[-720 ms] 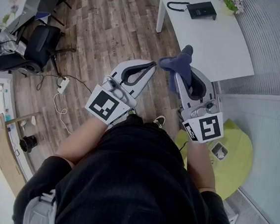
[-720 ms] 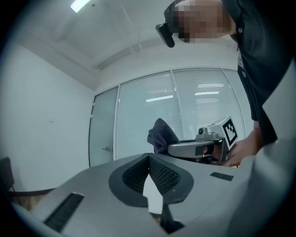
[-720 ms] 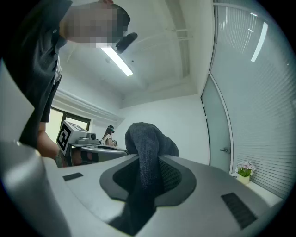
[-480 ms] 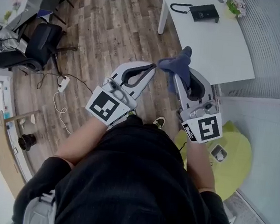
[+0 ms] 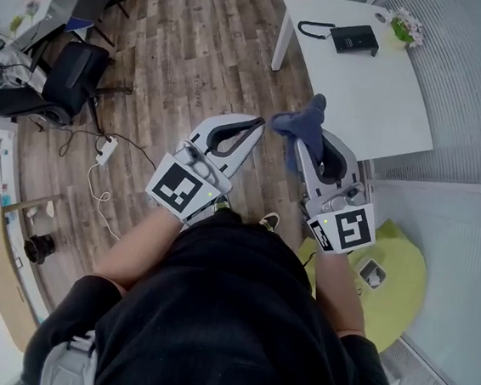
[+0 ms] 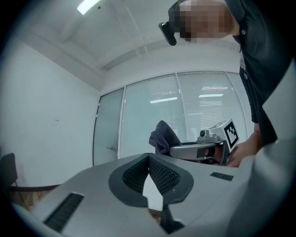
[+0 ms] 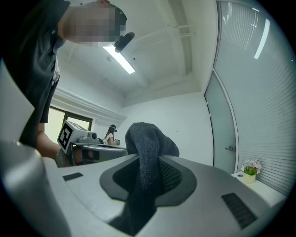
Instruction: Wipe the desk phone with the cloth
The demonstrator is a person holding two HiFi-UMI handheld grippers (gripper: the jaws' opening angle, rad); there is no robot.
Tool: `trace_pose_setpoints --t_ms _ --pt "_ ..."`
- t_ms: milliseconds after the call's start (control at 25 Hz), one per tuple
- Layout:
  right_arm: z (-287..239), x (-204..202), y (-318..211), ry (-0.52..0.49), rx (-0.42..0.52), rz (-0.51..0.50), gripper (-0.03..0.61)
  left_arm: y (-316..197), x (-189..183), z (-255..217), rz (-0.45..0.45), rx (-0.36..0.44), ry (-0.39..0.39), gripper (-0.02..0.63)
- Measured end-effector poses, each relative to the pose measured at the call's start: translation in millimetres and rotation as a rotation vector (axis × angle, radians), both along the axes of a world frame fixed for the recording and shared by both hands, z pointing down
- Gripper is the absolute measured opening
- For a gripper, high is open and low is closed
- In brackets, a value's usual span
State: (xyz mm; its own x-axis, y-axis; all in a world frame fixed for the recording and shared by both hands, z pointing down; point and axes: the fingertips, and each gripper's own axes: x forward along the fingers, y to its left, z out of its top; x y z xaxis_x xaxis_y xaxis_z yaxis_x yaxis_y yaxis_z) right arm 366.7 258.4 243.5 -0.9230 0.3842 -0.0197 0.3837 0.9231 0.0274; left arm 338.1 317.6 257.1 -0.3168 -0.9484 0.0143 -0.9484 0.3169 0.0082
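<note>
The right hand-held gripper is clamped on the dark blue cloth, which stands out above its jaws in a bunch. The left hand-held gripper has its jaws together, with nothing between them. Both hang over the wooden floor, in the middle of the frame. The desk phone lies at the upper right, on the white worktop, well apart from the cloth. I judge the wiping is not yet begun. To do it well, bring the loose bunch to the phone first, press lightly, and let the empty gripper steady the phone so it does not slide.
</note>
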Motion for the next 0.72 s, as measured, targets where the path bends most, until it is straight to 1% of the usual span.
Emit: trace_pose_setpoints --t_ms 160,440,520,640,720 --pt "2.3 -10.4 15.6 0.009 0.008 0.000 0.097 15.2 -10.0 -1.6 0.001 0.020 0.019 0.011" --pt "-1.6 -27.8 49.7 -0.002 0.014 -0.004 0.097 51.6 -30.2 -6.2 -0.006 0.030 0.007 0.011" --pt "-0.7 -32.3 59.6 -0.002 0.014 -0.008 0.097 61.8 -34.4 -3.7 -0.009 0.022 0.008 0.011" --pt "0.3 -39.1 68.3 -0.003 0.009 -0.010 0.097 73.6 -39.3 3.5 -0.011 -0.012 0.008 0.011" --pt "1.3 -43.3 70.7 -0.002 0.007 -0.014 0.097 78.0 -43.4 4.9 -0.018 -0.012 0.008 0.011"
